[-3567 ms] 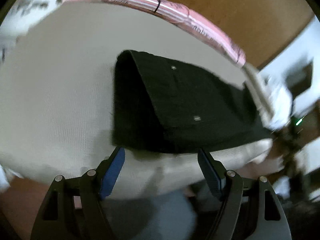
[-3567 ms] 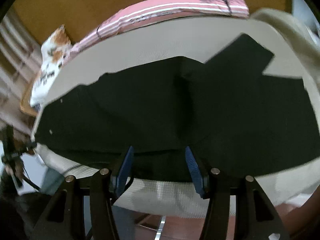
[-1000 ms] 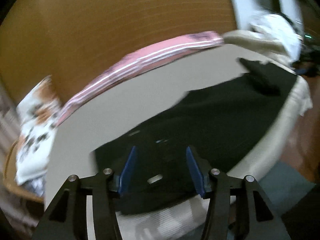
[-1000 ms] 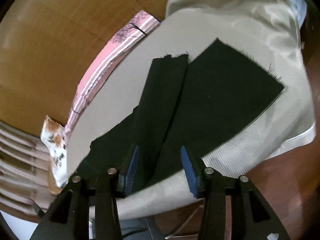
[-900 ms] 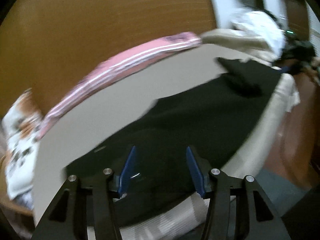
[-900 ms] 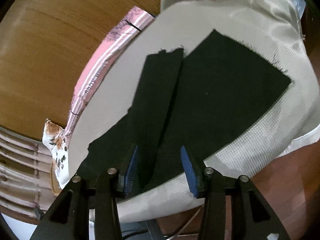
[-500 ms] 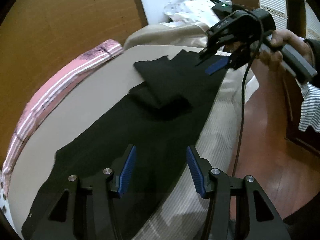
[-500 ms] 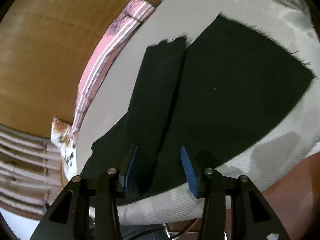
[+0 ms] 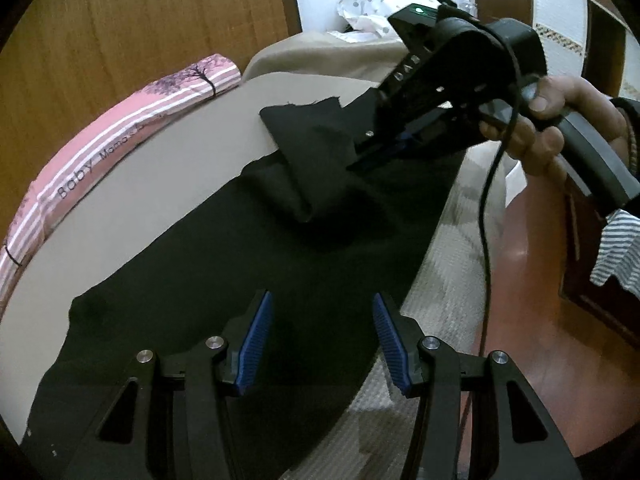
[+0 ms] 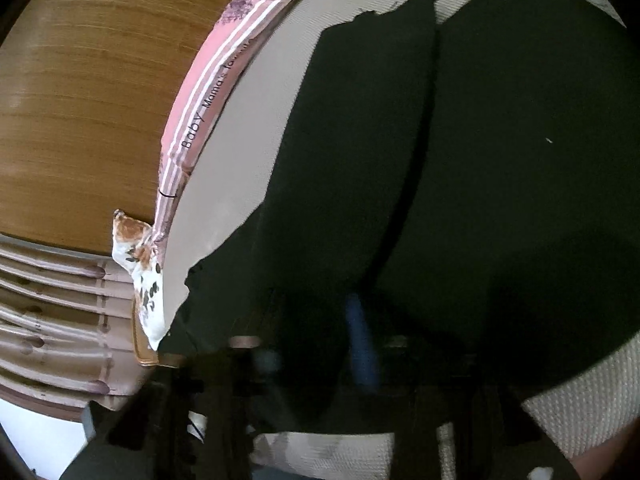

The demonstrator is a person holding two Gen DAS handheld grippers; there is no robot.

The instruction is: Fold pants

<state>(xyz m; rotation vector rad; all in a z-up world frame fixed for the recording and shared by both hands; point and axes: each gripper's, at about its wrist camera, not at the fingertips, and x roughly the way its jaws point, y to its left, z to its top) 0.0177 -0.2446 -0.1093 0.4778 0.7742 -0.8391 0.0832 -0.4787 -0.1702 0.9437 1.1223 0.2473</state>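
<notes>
Right gripper (image 9: 360, 160) has just been closing, clamps the black pants (image 9: 256, 264) at upper right; their length runs down-left beneath the unclenched, empty left gripper (image 9: 320, 340).

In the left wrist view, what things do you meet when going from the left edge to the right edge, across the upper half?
Pink striped cushion → folded end of the black pants → right gripper → hand holding it → striped sleeve.

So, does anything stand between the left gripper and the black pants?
Nothing visible does. The left gripper is open over the black pants, and only their fabric shows between its fingers. The right gripper, whose jaws have just been closing on a raised fold of fabric, is farther along, out of the path.
</notes>
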